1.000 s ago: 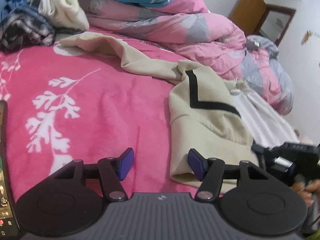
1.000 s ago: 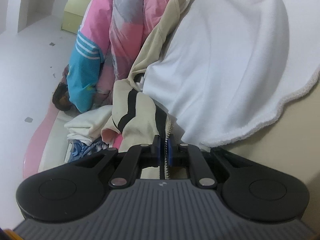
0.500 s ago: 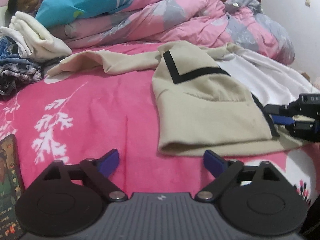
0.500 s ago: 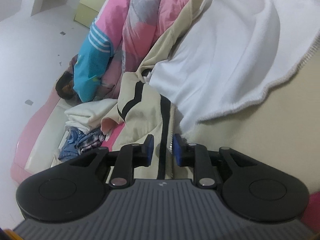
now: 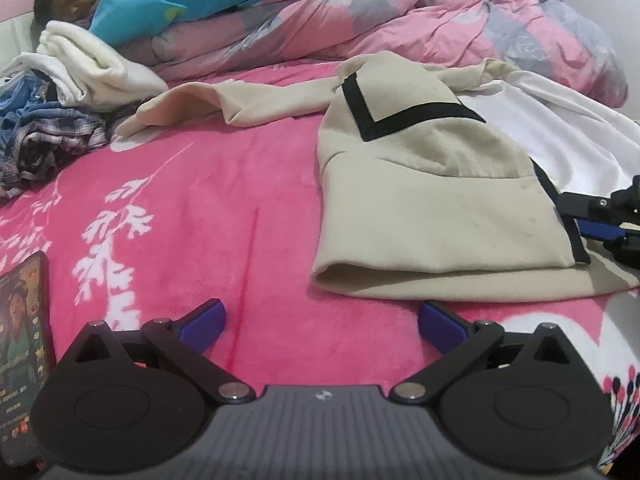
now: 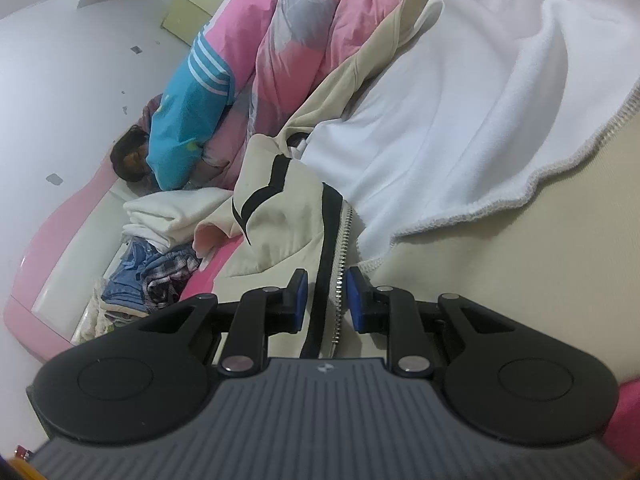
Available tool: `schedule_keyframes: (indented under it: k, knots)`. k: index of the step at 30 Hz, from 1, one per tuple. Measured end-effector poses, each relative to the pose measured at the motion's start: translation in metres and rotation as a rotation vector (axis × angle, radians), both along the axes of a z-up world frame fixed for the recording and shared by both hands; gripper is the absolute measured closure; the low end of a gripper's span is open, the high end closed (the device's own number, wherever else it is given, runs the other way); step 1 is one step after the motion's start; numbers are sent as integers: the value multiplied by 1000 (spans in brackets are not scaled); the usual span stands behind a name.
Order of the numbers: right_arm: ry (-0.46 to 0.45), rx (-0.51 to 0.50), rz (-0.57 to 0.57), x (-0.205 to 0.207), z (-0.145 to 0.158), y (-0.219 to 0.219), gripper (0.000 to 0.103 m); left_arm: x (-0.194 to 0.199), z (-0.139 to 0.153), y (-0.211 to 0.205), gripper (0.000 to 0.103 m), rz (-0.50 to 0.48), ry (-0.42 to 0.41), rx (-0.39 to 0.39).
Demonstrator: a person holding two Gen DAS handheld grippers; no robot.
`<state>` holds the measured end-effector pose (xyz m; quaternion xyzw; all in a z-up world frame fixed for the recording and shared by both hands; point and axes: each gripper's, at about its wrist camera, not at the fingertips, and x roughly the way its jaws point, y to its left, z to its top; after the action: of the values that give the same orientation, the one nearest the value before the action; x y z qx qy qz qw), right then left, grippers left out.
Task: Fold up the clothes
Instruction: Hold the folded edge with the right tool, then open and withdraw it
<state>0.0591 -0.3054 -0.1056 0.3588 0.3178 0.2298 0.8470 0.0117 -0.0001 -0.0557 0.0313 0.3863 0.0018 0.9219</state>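
Both grippers are letting go: left gripper is opening wide and empty, right gripper sits loose around the jacket's zipper edge. Next, grab the sleeve at upper left.

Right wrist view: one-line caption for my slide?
Right gripper open astride the zipper edge of a beige jacket with white lining, spread on the bed.

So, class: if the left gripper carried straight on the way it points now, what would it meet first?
Probably the pink blanket, bare between the open fingers of the left gripper. The folded beige jacket lies ahead to the right, just off that line, though depth is hard to judge.
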Motion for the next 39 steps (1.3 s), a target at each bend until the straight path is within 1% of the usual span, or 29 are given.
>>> schedule_keyframes:
  k: [6, 12, 15, 18, 20, 23, 25, 28, 29, 31, 33, 34, 36, 37, 38, 39]
  knots:
    - [6, -7, -7, -1, 0, 1, 83, 7, 5, -6, 0, 66, 69, 10]
    - [15, -10, -14, -2, 2, 3, 83, 12, 9, -7, 0, 126, 124, -9]
    - [19, -11, -16, -2, 2, 4, 82, 8, 7, -5, 0, 112, 97, -17]
    - [29, -13, -14, -2, 4, 4, 81, 2, 7, -3, 0, 77, 57, -18]
    - [39, -17, -4, -1, 6, 5, 78, -6, 9, 1, 0, 55, 11, -29]
    - [47, -20, 16, 1, 10, 6, 73, -12, 12, 9, 0, 41, -47, -69]
    - [48, -28, 30, 1, 11, 7, 73, -13, 14, 16, 0, 35, -75, -98]
    - [54, -32, 46, 4, 13, 8, 73, -12, 17, 25, 0, 28, -132, -117]
    - [56, -34, 52, 5, 13, 8, 73, -12, 17, 26, 1, 26, -144, -113]
    - [52, -50, 61, 6, 14, 10, 73, -9, 16, 26, 5, 11, -160, -88]
    - [46, -68, 67, 7, 15, 12, 75, -7, 13, 26, 14, -10, -163, -69]
    - [43, -78, 68, 8, 15, 13, 77, -6, 12, 27, 16, -18, -161, -72]
    - [41, -98, 76, 9, 16, 16, 87, -5, 10, 29, 24, -35, -157, -110]
    - [40, -109, 79, 10, 16, 17, 94, -5, 11, 31, 25, -41, -161, -135]
    - [35, -114, 81, 9, 17, 18, 97, -6, 11, 33, 25, -46, -169, -160]
    - [30, -118, 83, 9, 17, 18, 97, -6, 12, 35, 25, -50, -177, -184]
